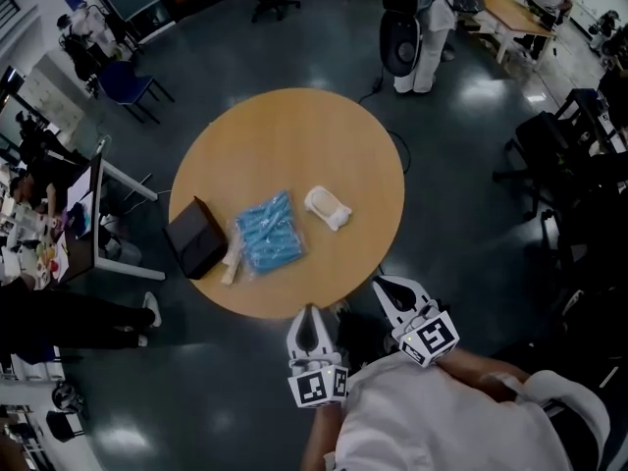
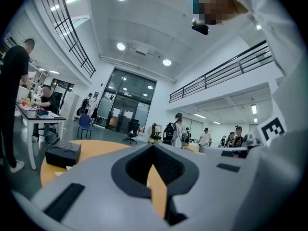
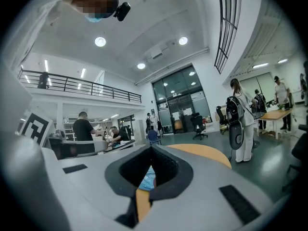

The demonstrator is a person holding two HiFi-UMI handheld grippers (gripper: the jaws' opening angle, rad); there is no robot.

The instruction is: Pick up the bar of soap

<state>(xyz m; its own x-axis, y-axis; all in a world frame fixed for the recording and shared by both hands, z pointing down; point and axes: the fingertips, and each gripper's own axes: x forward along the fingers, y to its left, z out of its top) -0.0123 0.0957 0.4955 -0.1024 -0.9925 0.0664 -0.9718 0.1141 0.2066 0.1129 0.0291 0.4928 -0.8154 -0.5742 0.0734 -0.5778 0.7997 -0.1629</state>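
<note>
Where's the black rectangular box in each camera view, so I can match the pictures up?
Head view: black rectangular box at the left edge of the round wooden table.
Left gripper view: lower left, on the tabletop.
Right gripper view: not in it.
Shared landmark: that table, in all three.

Person wears a white top (image 1: 442, 425). Left gripper (image 1: 312, 312) and right gripper (image 1: 378, 285) have pale grey-white shells, with dark ribbed pads (image 2: 168, 165) and dark rectangular insets. Each carries a marker cube (image 1: 430, 340) printed with black-and-white squares.
</note>
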